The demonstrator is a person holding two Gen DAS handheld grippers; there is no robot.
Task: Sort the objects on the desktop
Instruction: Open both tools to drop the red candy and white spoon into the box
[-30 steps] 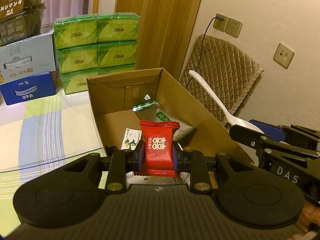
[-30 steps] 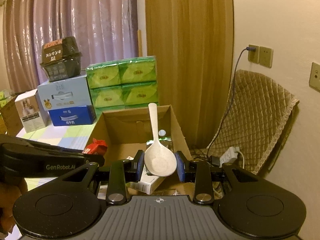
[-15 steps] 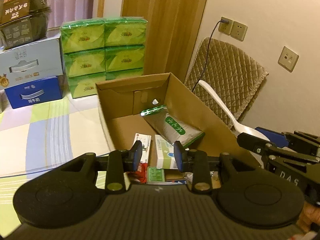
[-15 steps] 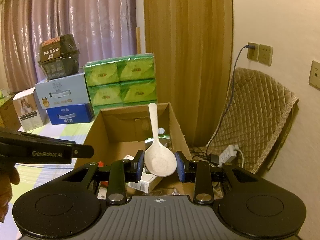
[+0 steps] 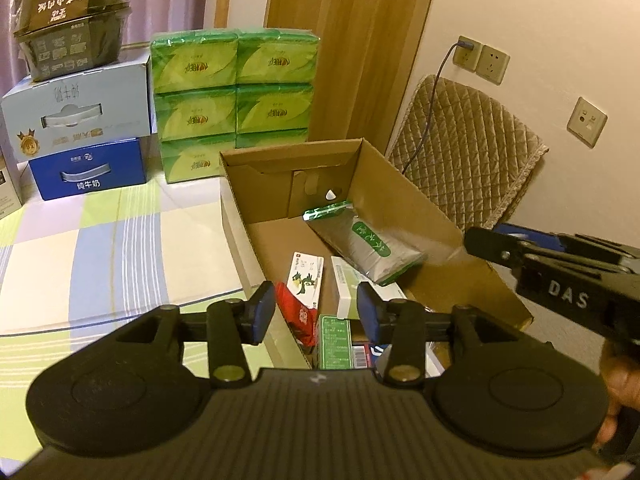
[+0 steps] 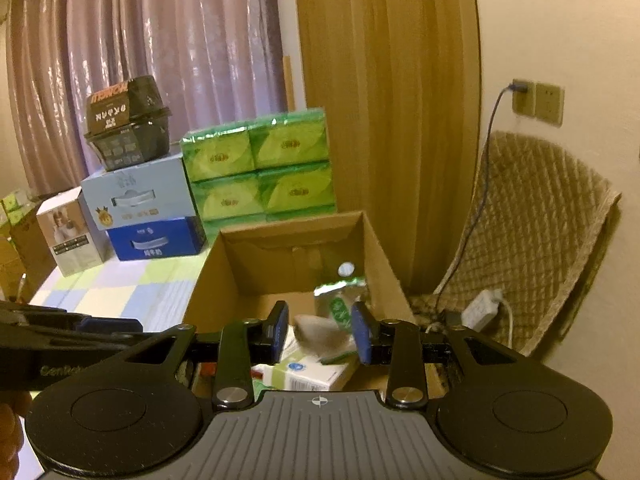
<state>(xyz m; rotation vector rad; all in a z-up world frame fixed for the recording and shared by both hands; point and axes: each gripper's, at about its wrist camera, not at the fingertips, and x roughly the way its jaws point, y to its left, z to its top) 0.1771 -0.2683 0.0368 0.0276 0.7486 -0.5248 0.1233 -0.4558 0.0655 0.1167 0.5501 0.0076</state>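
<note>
Two views are showing a double release. Through the left wrist camera, the left gripper (image 5: 316, 312) is hanging over the open brown cardboard box (image 5: 404, 216) with its fingers spread wide and holding nothing; the red foil candy packet (image 5: 298, 314) it was gripping a second ago is now lying inside the box beside the small printed cartons. Through the right wrist camera, the right gripper (image 6: 320, 332) is also standing open, and the white plastic spoon (image 6: 320, 330) it held a moment earlier is showing as a blur between the fingers, apparently dropping into the box (image 6: 376, 240). Judging by this, both items are sorted, and the checked worktop (image 5: 100, 248) is looking bare nearby
</note>
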